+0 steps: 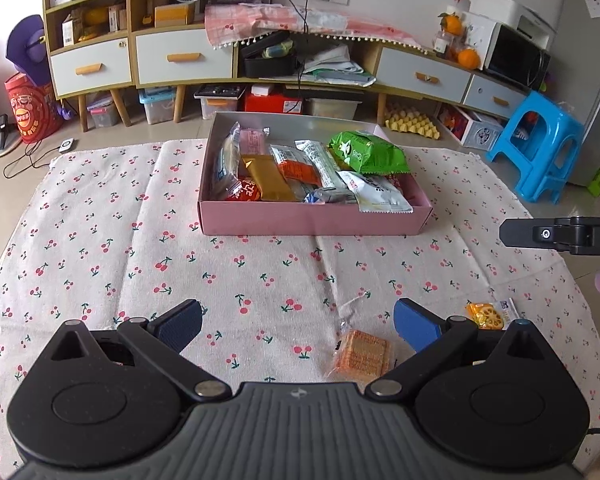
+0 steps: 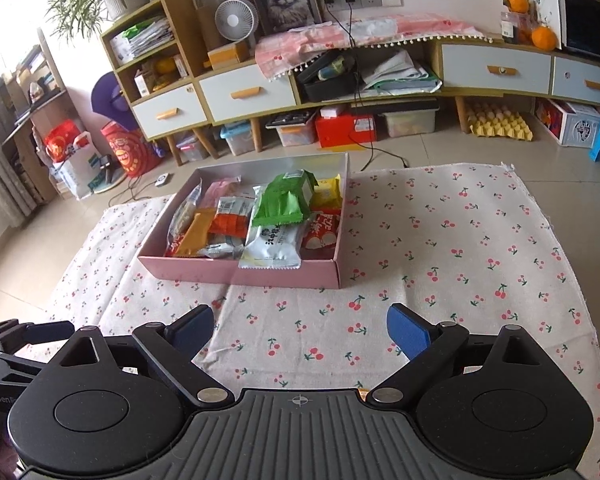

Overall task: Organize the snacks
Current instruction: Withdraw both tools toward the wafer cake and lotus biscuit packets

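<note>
Both my left tool (image 1: pixel 296 322) and right tool (image 2: pixel 300 330) gape wide, empty; a biscuit pack (image 1: pixel 360 354) lies between my left tool's fingers.

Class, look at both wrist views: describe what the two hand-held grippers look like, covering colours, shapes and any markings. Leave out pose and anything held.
The left gripper and right gripper look alike: black linkage arms with silver rivets, two rounded black housings with raised discs, and a grey ribbed centre plate bearing a small crosshair mark. Each has blue textured finger pads. White lettering shows on the gripper bodies, only partly readable. No sleeve is clearly visible.
</note>
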Demonstrator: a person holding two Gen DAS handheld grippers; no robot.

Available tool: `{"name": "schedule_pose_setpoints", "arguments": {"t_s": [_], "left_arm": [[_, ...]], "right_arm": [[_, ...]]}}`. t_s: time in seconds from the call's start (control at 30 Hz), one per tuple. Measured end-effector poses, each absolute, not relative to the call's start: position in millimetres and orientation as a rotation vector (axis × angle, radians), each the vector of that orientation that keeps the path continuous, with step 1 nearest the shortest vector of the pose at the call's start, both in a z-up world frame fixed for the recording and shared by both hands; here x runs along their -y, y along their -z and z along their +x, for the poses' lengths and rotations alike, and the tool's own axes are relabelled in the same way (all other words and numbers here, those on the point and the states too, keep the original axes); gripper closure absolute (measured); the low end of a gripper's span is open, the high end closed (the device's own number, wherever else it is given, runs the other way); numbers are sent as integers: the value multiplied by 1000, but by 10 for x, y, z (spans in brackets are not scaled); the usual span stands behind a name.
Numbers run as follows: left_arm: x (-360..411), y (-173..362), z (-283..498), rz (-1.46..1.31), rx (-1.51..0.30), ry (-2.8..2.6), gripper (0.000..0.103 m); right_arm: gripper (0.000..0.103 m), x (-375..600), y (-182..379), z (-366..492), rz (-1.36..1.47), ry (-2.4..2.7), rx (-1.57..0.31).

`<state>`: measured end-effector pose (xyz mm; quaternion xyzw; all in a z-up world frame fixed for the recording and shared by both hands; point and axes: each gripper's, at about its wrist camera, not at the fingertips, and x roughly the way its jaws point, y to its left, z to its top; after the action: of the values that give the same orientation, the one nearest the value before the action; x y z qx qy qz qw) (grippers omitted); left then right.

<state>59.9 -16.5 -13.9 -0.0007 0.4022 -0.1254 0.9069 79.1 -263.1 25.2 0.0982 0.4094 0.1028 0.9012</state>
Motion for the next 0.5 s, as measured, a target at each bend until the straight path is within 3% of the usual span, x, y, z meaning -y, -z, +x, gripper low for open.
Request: {"name": "schedule_pose_setpoints", "arguments": {"t_s": [0.5], "left_arm": [[347, 476, 366, 77, -882, 356, 1]], "right_arm": [[8, 3020, 137, 546, 112, -134, -968]]}}
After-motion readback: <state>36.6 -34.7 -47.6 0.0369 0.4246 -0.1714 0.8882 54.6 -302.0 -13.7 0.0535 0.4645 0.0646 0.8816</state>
